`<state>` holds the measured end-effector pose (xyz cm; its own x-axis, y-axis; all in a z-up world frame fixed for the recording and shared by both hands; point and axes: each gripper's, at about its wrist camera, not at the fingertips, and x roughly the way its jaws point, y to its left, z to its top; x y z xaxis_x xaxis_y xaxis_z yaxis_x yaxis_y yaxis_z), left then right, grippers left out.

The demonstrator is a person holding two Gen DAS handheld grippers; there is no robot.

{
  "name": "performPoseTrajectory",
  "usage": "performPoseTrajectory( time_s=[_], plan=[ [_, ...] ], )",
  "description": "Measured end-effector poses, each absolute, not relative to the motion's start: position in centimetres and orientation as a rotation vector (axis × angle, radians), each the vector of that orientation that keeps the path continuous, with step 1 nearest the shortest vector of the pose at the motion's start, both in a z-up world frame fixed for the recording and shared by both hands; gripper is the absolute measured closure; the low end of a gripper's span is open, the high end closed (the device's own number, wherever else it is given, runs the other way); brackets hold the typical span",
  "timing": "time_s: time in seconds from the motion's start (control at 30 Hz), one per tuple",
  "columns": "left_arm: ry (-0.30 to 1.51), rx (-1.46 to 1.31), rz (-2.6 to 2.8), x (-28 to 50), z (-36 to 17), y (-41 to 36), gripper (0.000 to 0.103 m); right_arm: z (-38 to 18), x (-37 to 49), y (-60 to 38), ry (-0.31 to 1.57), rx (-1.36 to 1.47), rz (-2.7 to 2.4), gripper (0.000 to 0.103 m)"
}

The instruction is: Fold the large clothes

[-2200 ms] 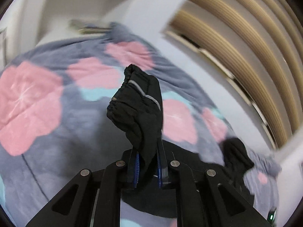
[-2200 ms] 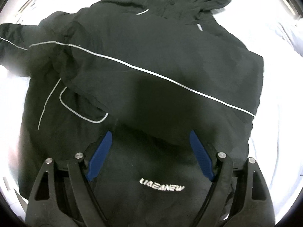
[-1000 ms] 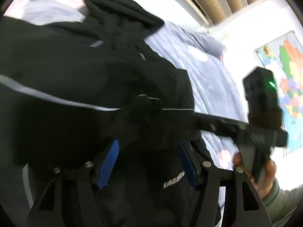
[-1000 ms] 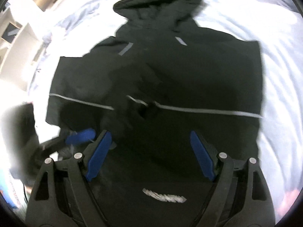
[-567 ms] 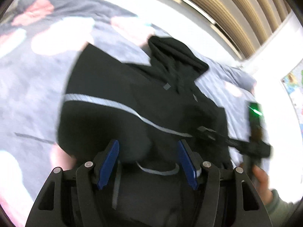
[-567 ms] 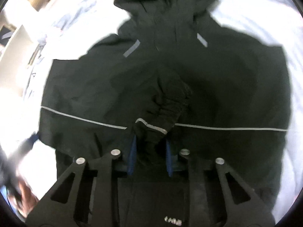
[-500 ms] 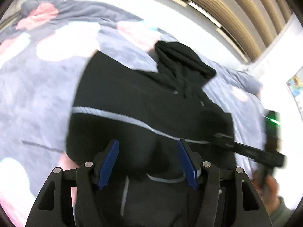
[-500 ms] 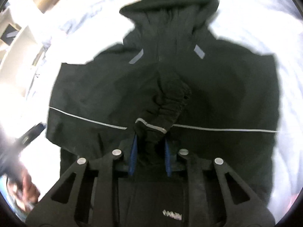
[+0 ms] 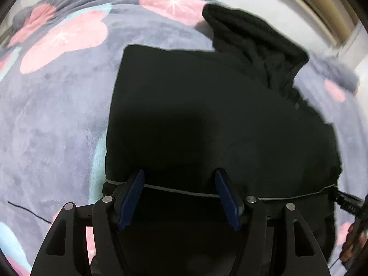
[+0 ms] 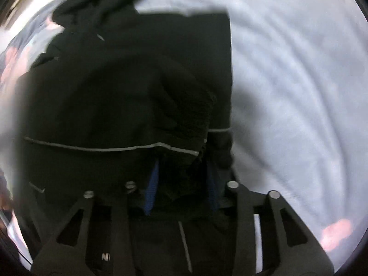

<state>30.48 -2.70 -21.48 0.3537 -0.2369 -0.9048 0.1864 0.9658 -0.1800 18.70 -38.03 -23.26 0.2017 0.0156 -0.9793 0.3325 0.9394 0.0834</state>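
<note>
Black jacket (image 9: 207, 115) under left gripper (image 9: 179, 197), jaws apart, right gripper (image 10: 181, 184) opening, sleeve cuff (image 10: 184, 124) apparently between.

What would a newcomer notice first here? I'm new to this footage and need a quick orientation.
A large black hooded jacket with thin grey piping fills the middle of both views, spread on a plush grey blanket with pink and aqua blotches. Its bunched black hood lies at the far end. The right tool, jaws opening, has a black sleeve cuff between its blue pads.
</note>
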Motion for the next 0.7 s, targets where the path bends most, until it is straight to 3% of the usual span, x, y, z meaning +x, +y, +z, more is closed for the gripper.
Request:
performPoseTrajectory(
  time_s=[0.17,0.27,0.37,0.4,0.57,0.7],
  plan=[
    [1.152,0.023,-0.305,29.7,-20.4,-3.0,0.036,-22.8,19.2,-37.8,1.369,0.247,-0.22,0.059],
    [1.1,-0.052,-0.375,28.9,-17.1,-1.9,0.036,-18.5,18.4,-37.6,1.31,0.193,-0.2,0.055],
    [1.009,-0.109,-0.424,28.6,-13.5,-1.0,0.036,-13.9,17.9,-37.2,1.18,0.161,-0.19,0.032],
    [1.005,-0.108,-0.424,28.8,-13.2,-1.0,0.036,-13.7,18.2,-37.0,1.168,0.153,-0.187,0.029],
    [1.106,-0.141,-0.414,31.2,-17.8,-1.0,0.036,-19.6,20.4,-34.8,1.286,0.096,-0.187,0.04],
    [1.115,-0.159,-0.441,31.2,-21.9,-1.0,0.037,-23.0,20.5,-34.8,1.327,0.072,-0.2,0.035]
  ],
)
